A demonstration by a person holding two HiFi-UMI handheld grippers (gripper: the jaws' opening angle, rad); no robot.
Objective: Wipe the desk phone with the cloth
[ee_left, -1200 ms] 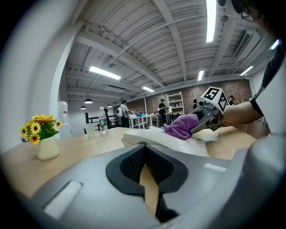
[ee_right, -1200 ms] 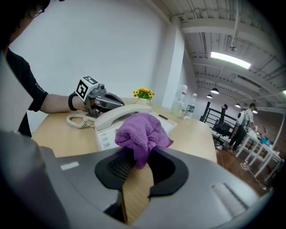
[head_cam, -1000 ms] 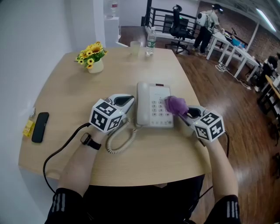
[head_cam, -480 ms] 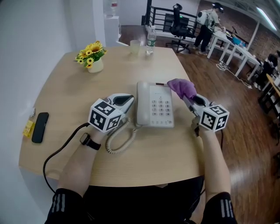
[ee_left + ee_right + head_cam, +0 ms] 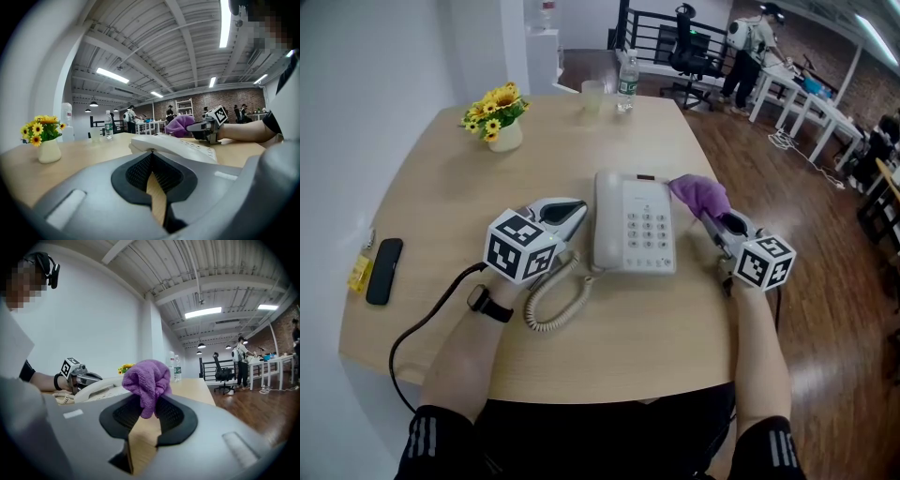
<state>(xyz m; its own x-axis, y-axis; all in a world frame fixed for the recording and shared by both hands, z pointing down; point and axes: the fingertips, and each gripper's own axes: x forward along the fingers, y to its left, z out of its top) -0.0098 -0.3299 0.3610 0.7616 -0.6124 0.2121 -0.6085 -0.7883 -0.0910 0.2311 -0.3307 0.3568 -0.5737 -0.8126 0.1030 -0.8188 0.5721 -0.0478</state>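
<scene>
The phone [image 5: 633, 225] lies flat in the middle of the worktop [image 5: 619, 352], between my two grippers. The cloth [image 5: 700, 195], purple and bunched, sits by the phone's far right corner, off the keypad; I can't tell whether it touches. My right gripper [image 5: 707, 215] pinches it between its jaws, just right of the phone. My left gripper [image 5: 578, 218] lies against the phone's left side, jaws pressed together on nothing, above the coiled cord [image 5: 551, 300]. Flowers [image 5: 496, 114] stand at the far left.
</scene>
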